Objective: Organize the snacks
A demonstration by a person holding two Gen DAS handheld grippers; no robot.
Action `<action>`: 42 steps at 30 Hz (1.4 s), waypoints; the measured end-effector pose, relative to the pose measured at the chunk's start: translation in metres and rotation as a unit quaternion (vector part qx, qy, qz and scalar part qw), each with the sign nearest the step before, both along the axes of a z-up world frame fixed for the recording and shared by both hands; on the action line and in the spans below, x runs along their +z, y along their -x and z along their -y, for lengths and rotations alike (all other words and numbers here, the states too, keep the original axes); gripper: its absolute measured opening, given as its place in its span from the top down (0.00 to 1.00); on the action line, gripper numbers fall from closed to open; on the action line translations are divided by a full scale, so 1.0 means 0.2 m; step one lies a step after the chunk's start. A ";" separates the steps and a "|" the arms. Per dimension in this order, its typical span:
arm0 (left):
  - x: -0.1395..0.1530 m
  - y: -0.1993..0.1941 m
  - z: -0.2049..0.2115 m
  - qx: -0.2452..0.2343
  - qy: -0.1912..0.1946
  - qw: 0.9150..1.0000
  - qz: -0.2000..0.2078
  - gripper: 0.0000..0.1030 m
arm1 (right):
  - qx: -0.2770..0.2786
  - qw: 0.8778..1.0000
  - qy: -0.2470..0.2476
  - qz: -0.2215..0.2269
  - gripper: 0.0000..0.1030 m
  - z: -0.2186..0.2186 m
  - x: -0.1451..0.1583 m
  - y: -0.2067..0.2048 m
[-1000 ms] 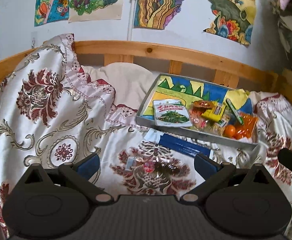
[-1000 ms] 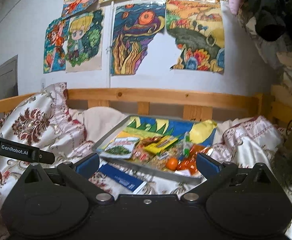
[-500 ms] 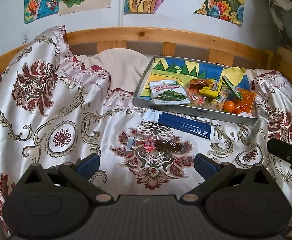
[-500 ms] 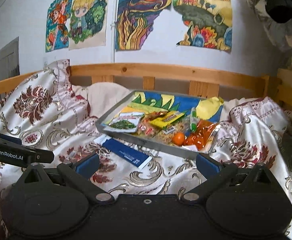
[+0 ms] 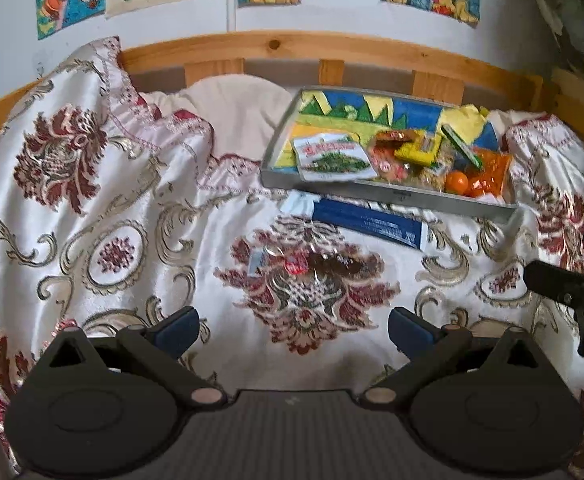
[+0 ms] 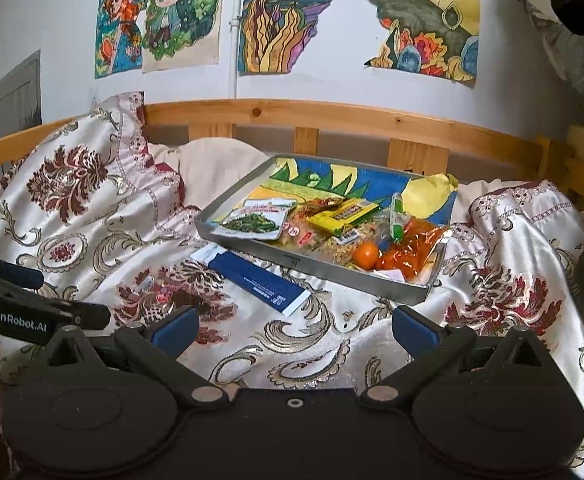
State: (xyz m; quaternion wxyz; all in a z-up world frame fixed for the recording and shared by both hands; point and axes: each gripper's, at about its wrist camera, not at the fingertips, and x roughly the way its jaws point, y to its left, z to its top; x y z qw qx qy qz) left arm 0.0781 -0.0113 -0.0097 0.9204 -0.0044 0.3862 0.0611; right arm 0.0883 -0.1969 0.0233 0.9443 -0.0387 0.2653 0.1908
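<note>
Snacks are lying mostly in the grey tray (image 6: 316, 270), which is sitting on the patterned bedspread (image 5: 92, 208) near the wooden bed rail (image 6: 332, 114). You are looking at a white pouch with a green vegetable picture (image 6: 254, 222) at the tray's left end, a yellow packet (image 6: 342, 212) in the middle, a green-tipped tube (image 6: 397, 216) just beside it, and an orange fruit (image 6: 365, 255) touching a crinkled orange bag (image 6: 416, 248) at the right end. The tray's floor is showing a bright blue, green and yellow drawing.

Two items are resting outside the tray on the bedspread: a flat blue packet with white ends (image 5: 366, 222) is lying just in front of the tray's near wall, and a small clear wrapper with a red spot and a dark snack inside (image 5: 304, 262) is lying nearer to you (it is blending into the maroon flower pattern, so its outline is hard to read).

You are holding the left gripper (image 5: 294, 326) with its blue-padded fingers spread wide and nothing between them, hovering above the bedspread with the clear wrapper ahead of it. You are holding the right gripper (image 6: 294, 326) equally wide apart and empty, off to the right, with the tray ahead of it.
</note>
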 end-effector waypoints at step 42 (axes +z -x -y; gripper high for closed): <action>-0.22 -0.50 0.01 -0.162 -0.170 0.972 -0.022 0.01 | 0.101 0.990 -0.013 -0.095 0.01 -0.01 -0.30 -0.59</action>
